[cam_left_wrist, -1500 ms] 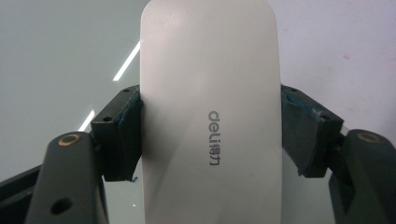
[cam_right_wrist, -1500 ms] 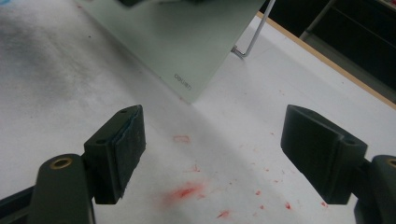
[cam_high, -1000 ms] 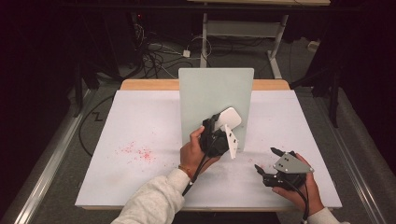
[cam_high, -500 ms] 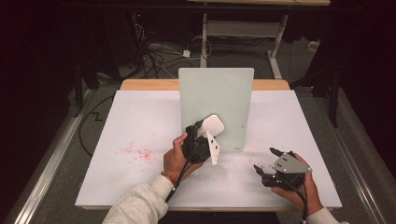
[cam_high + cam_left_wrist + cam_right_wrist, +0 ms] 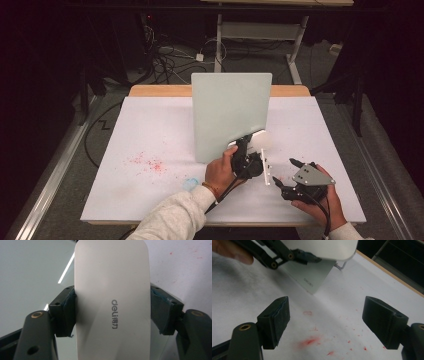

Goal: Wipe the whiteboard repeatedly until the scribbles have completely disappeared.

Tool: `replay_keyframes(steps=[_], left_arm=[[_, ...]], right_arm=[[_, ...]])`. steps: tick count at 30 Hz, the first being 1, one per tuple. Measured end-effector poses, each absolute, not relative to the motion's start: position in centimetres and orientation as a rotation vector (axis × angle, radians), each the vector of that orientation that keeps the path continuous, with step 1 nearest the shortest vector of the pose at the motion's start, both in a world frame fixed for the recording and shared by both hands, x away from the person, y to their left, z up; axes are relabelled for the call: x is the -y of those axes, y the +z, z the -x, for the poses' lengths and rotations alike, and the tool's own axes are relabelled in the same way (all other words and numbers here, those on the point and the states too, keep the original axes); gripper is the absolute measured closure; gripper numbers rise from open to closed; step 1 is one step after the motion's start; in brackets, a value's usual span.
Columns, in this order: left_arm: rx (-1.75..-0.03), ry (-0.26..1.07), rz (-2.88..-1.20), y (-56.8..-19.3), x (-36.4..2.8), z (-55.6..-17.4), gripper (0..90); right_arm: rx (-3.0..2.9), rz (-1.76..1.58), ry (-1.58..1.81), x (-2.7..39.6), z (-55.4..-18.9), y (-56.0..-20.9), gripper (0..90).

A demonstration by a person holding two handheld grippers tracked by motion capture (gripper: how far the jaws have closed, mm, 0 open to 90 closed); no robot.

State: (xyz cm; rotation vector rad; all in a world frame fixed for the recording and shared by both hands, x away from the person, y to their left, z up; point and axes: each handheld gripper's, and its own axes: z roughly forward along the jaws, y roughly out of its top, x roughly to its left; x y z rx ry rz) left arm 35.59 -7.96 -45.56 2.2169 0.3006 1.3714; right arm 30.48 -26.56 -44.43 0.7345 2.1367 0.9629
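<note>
A pale green-grey board (image 5: 230,110) stands upright on the white table cover (image 5: 150,125). My left gripper (image 5: 252,150) is shut on a white eraser (image 5: 260,141) at the board's lower right corner. In the left gripper view the eraser (image 5: 112,302), marked "deli", is clamped between both pads (image 5: 67,312), with the board (image 5: 30,270) behind it. My right gripper (image 5: 283,171) rests low near the front right with its jaws wide apart. In its own view the right gripper (image 5: 327,322) is open over red marks (image 5: 309,342). The eraser (image 5: 319,248) and the board (image 5: 312,273) are ahead of it.
Red specks (image 5: 147,163) stain the cover left of the board, and a small blue smear (image 5: 190,184) lies by the left sleeve. The wooden table edge (image 5: 160,90) runs behind the board. Cables (image 5: 170,60) and a desk frame stand on the floor beyond.
My left gripper swept the eraser left along the board's lower part, then back right to the lower right corner. The right gripper has stayed put, open.
</note>
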Motion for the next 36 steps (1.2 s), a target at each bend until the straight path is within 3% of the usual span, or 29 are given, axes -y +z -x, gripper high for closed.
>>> replay_keyframes(steps=[12,22,36], left_arm=[[-0.339,1.227,-2.233,-45.7,4.6,-34.9,29.1],[-0.400,1.213,-2.151,-43.7,1.2,-33.8,29.1],[-0.443,1.151,-2.171,-43.1,-2.7,-33.5,29.1]], right_arm=[[-2.126,-0.741,0.964,26.6,-30.4,-44.3,22.8],[-2.128,-0.737,0.959,26.4,-30.5,-44.4,22.8],[-2.125,-0.740,0.962,26.4,-30.6,-44.3,22.8]])
